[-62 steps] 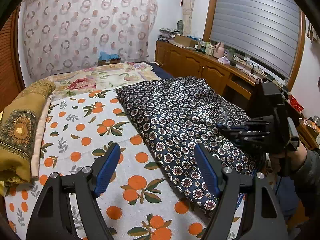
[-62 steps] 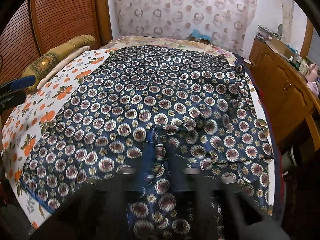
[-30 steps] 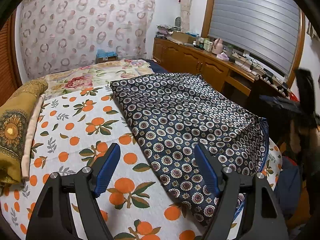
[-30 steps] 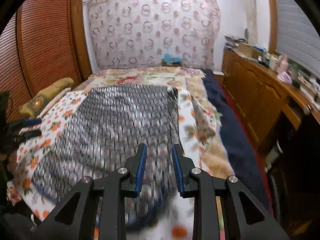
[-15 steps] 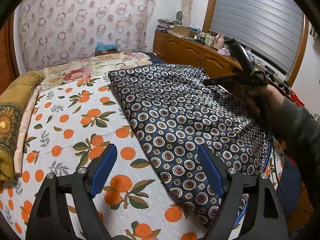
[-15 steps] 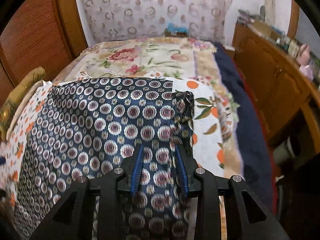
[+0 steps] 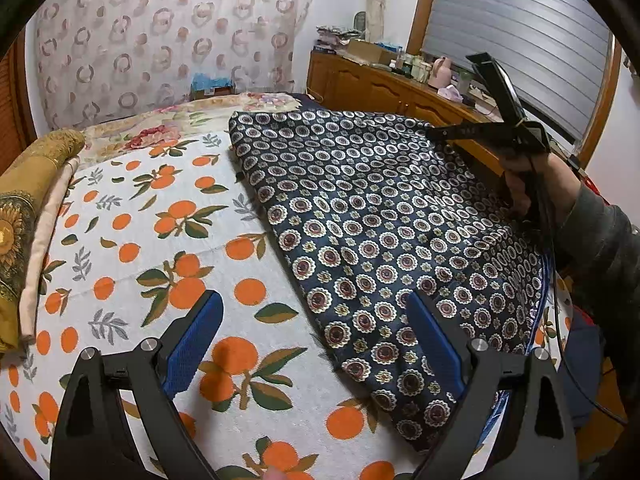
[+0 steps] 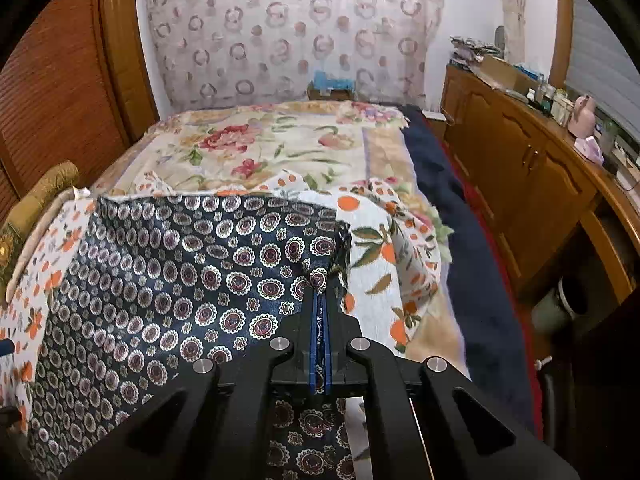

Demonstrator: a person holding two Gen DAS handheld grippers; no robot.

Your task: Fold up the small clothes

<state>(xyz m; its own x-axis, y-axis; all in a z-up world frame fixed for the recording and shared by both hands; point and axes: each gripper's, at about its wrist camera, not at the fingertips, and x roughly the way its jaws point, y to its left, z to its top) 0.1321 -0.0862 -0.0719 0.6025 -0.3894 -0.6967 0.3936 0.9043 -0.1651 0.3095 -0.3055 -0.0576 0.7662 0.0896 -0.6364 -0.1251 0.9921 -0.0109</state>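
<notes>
A dark blue garment (image 7: pixel 380 220) printed with round flower medallions lies spread flat on the right half of the bed. My left gripper (image 7: pixel 312 298) hovers over its near left edge. Its jaws are opening wide, the blue pads (image 7: pixel 192 340) touch nothing, and cloth and sheet lie below the gap. My right gripper (image 8: pixel 320 292) is shut on the garment's (image 8: pixel 180 280) far right corner, with a fold of the fabric pinched between its pads. In the left wrist view a hand holds that right gripper (image 7: pixel 430 133) low over the far right edge.
The bed wears an orange-print sheet (image 7: pixel 160 240), with a floral blanket (image 8: pixel 260 148) beyond. A gold folded cloth (image 7: pixel 20 220) lies along the left edge. A dark blue blanket (image 8: pixel 460 260) hangs off the right side. A wooden cabinet (image 8: pixel 520 160) with clutter stands close by.
My right gripper swung to the garment's far right corner and closed on it. My left gripper's jaws spread wider and it stayed over the near edge.
</notes>
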